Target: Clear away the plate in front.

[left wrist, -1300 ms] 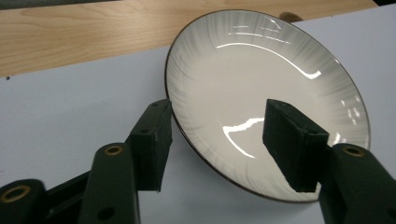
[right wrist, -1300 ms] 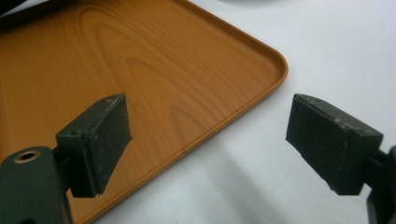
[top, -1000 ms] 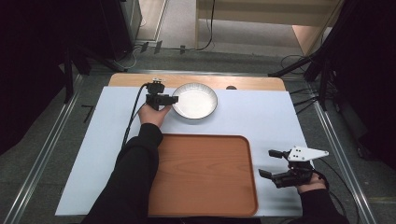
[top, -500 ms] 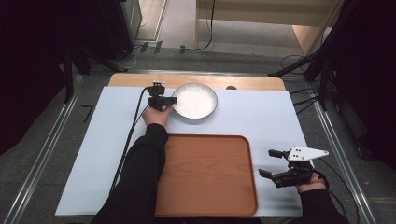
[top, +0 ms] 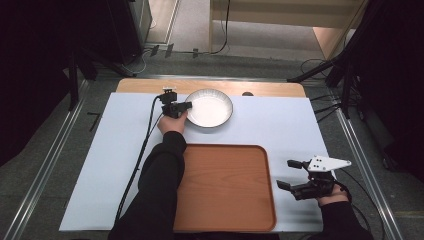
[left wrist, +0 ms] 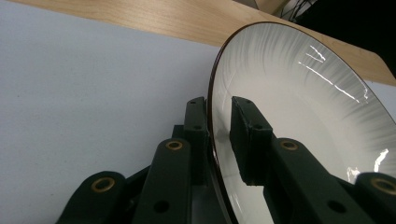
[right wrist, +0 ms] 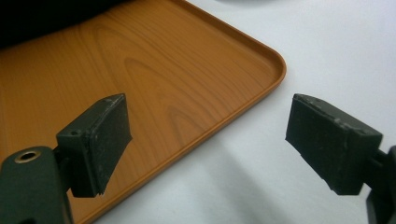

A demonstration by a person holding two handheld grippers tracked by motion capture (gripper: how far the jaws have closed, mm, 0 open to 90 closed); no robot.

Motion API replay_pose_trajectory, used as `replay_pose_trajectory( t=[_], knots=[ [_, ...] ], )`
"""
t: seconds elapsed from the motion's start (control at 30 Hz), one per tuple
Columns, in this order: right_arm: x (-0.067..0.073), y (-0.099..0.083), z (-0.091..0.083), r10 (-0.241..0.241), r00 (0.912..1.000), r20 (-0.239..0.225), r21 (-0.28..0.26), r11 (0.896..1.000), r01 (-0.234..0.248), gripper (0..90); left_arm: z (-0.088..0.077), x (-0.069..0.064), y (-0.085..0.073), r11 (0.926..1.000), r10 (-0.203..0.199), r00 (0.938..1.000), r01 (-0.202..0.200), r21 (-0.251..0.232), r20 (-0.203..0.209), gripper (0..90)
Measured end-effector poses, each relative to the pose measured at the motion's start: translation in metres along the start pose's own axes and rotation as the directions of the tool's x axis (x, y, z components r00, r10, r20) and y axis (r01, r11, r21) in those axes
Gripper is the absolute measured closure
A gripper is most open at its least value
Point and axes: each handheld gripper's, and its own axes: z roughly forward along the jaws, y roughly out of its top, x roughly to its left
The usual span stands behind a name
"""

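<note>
Wooden in look, the orange-brown tray (top: 225,190) lies at the near edge of the bench (top: 295,125), on the pale sheet that covers it. Just beside the tray's right edge hovers the right gripper (top: 290,174); its fingers (right wrist: 95,140) are spread wide and hold nothing, with one finger over the tray's corner and the other over the sheet.

Farther away, near the far edge of the bench, the white plate (top: 210,107) rests on the sheet. The left gripper (top: 184,106) is at the plate's left rim. In the left gripper view its fingers (left wrist: 250,135) stand one on each side of the thin dark-edged rim, close to it, so they seem clenched on the plate.

I judge the plate to be glazed ceramic: stiff, rather heavy, slippery and easy to break. The rim is the only place to take hold of it, and a grip on one side will let it tilt, so a firm and slow lift is needed.
</note>
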Motion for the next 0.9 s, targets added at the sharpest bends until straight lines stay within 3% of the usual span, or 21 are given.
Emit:
replay_pose_trajectory(
  t=[0.17, 0.27, 0.3, 0.33, 0.37, 0.43, 0.5, 0.57, 0.73, 0.83, 0.9],
  knots=[
    [0.0, 0.0, 0.0, -0.005, 1.0, -0.002, 0.001, 1.0, 0.005, 14.5, 0.001, 0.004, 0.001, 0.9942, -0.107, 0.9938, 0.107, -0.006, 0.031, 81.3],
    [0.0, 0.0, 0.001, -0.005, 1.0, -0.003, 0.001, 1.0, 0.005, 14.4, 0.001, 0.005, 0.002, 0.9926, -0.12, 0.9919, 0.12, -0.012, 0.043, 82.2],
    [0.0, 0.001, 0.001, -0.006, 1.0, -0.004, 0.0, 1.0, 0.006, 14.4, 0.0, 0.008, 0.002, 0.9863, -0.162, 0.9835, 0.164, -0.014, 0.08, 83.7],
    [0.0, 0.0, 0.001, -0.007, 1.0, -0.004, 0.001, 1.0, 0.007, 14.4, 0.0, 0.008, 0.002, 0.9863, -0.162, 0.9835, 0.164, -0.014, 0.08, 84.8],
    [0.0, 0.0, 0.001, -0.007, 1.0, -0.003, 0.001, 1.0, 0.007, 14.4, -0.001, 0.008, 0.002, 0.9825, -0.181, 0.9787, 0.184, -0.025, 0.096, 85.3],
    [0.0, 0.0, 0.001, -0.006, 1.0, -0.003, 0.002, 1.0, 0.006, 14.4, -0.002, 0.008, 0.001, 0.9825, -0.181, 0.9791, 0.184, -0.026, 0.092, 85.4],
    [0.0, 0.0, 0.001, -0.005, 1.0, -0.002, 0.002, 1.0, 0.005, 14.4, -0.002, 0.008, 0.0, 0.979, -0.199, 0.9751, 0.202, -0.023, 0.097, 85.5],
    [0.0, 0.0, 0.001, -0.003, 1.0, -0.002, 0.001, 1.0, 0.003, 14.4, -0.004, 0.01, -0.001, 0.9717, -0.229, 0.9653, 0.234, -0.027, 0.125, 85.2],
    [0.0, -0.001, -0.001, -0.002, 1.0, 0.0, 0.001, 1.0, 0.002, 14.5, -0.007, 0.012, 0.002, 0.9676, -0.247, 0.9592, 0.252, -0.021, 0.139, 84.7],
    [0.0, -0.001, 0.0, -0.005, 1.0, -0.002, 0.001, 1.0, 0.005, 14.5, -0.01, 0.015, 0.003, 0.9628, -0.265, 0.9516, 0.27, -0.012, 0.157, 84.1],
    [0.0, -0.001, 0.0, -0.005, 1.0, -0.002, 0.001, 1.0, 0.005, 14.5, -0.012, 0.016, 0.004, 0.9625, -0.267, 0.9507, 0.271, -0.004, 0.157, 84.0]
  ],
)
